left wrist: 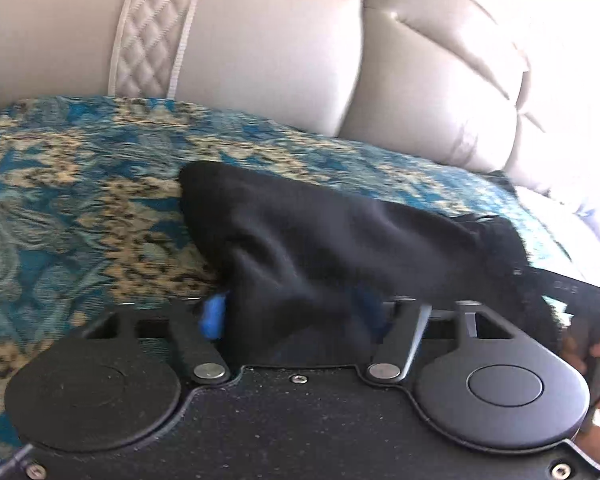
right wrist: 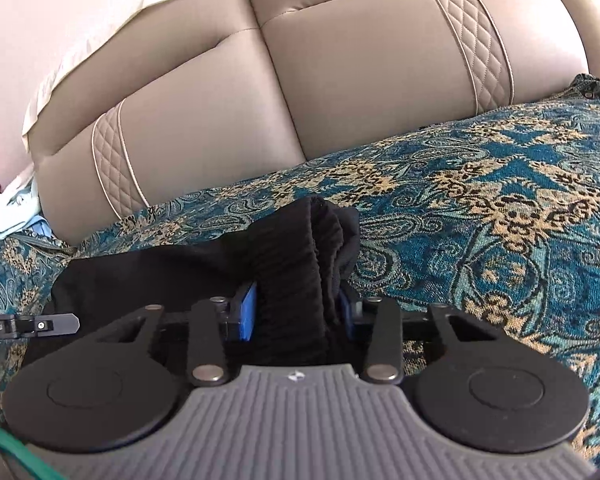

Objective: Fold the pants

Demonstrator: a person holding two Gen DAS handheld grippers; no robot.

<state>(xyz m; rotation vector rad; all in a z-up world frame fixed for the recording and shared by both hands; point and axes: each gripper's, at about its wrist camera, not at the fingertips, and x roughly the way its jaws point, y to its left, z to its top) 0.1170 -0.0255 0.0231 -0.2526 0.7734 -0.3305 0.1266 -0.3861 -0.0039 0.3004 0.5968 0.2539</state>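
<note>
Black fabric fills both tongs. The right gripper (right wrist: 296,316) is clenched on a ribbed bunch of the pants (right wrist: 300,264), blue pads pressing each side. The left gripper (left wrist: 296,320) has cloth between its jaws; whether it grips I cannot tell. The pants lie bunched on a teal patterned cover (right wrist: 480,200) before a beige sofa back (right wrist: 360,60). Lifting both ends evenly, cloth taut, should give a straighter fold.

Sofa seat, covered by a teal and gold patterned throw (right wrist: 480,184), backing onto beige padded cushions (right wrist: 340,80) (quilted strips running down them). Black pants (right wrist: 300,248) are lying bunched directly on the throw, near its front edge.
</note>
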